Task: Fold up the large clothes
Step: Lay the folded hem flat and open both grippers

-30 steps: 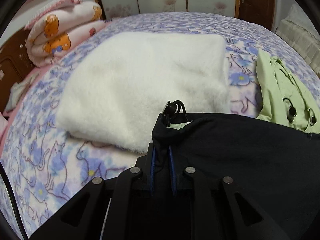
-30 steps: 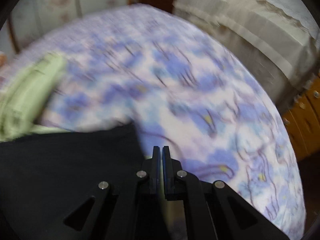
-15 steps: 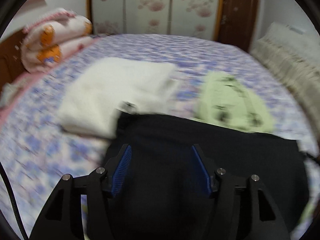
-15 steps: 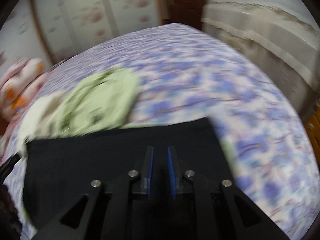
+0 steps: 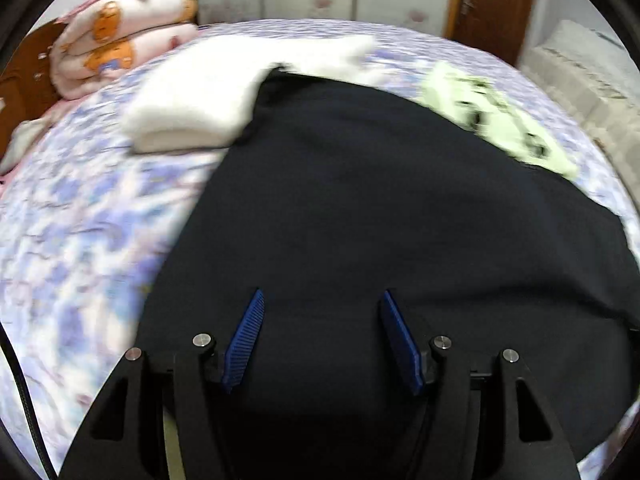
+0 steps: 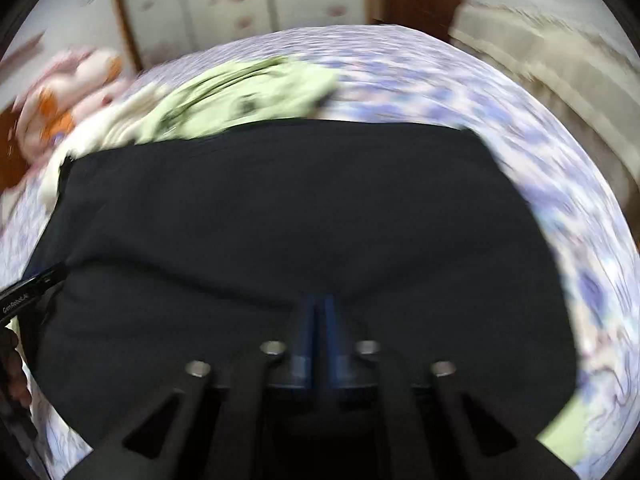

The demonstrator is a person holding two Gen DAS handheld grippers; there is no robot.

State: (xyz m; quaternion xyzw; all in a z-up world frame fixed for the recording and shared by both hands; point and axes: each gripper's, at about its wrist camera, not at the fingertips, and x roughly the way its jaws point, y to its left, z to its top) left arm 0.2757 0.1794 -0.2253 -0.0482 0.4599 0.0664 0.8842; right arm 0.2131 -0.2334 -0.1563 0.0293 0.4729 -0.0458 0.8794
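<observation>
Fold laid down, left gripper [image 5: 322,340] let go, both pulling back over the bed [image 5: 80,216].

A second ago my left jaws pinched the far-left corner of the black garment [image 5: 380,184] against the white folded blanket [image 5: 224,92]; now they stand apart over the flat cloth, nothing between them. Right gripper [image 6: 318,332] has just snapped closed; the cloth puckers toward its tips, but blur hides whether any is pinched. Garment lies mid-bed, far edge touching the blanket and the green garment [image 6: 248,96]. I judge this fold is done and the next one follows. Near hem is cut off below the grippers; the folds are unreadable in black.
</observation>
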